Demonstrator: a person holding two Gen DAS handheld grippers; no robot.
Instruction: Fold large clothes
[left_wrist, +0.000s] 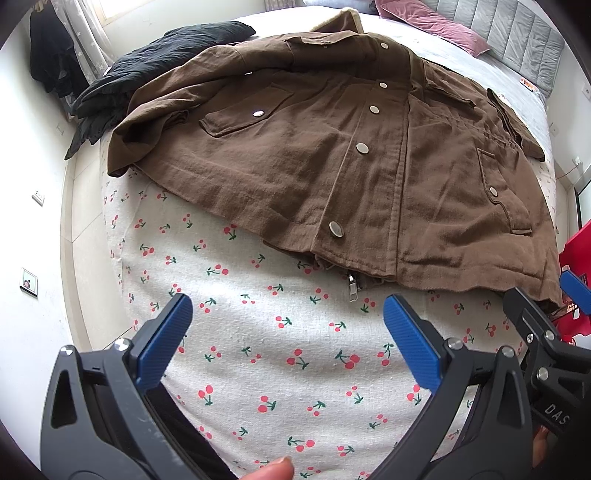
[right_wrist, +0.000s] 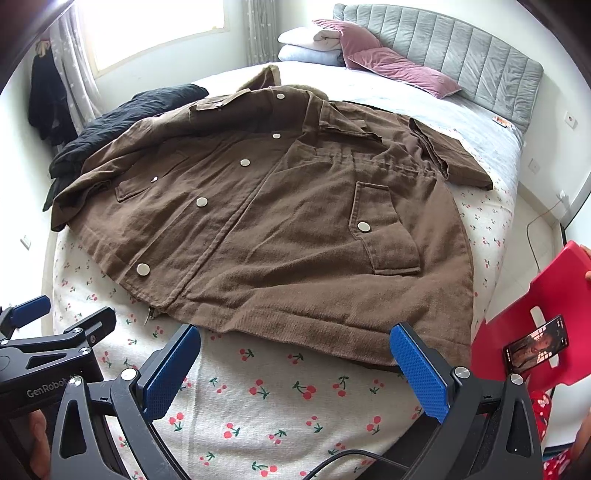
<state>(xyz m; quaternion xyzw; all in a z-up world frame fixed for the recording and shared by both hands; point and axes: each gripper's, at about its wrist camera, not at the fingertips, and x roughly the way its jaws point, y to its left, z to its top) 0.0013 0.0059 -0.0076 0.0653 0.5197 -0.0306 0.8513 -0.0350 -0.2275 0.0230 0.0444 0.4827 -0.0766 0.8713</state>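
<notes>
**Both grippers poised at the hem, nothing gripped yet**

The brown jacket (right_wrist: 258, 206) lies spread front-up across the bed (right_wrist: 280, 398), collar toward the headboard (right_wrist: 461, 48), hem nearest the cameras, sleeves already tucked in over the body. The left gripper (left_wrist: 288, 332) hovers low over the cherry-print sheet just short of the hem, fingers wide apart and holding nothing. The right gripper (right_wrist: 295, 354) sits beside it in the same attitude, fingers spread and pointing straight at the hem's right half.

Now the risks, as I judge them. This looks like heavy, thick cloth, so a shallow pinch may catch only the top layer and leave the lining behind, giving a lopsided fold. The zipper pull (left_wrist: 352, 288) dangles below the hem (right in the left gripper's path), and it could snag a finger. The tucked sleeves may slide loose if the hem is lifted fast or unevenly. The black garment (left_wrist: 155, 70) touches the jacket's far left edge and could get dragged along.
</notes>
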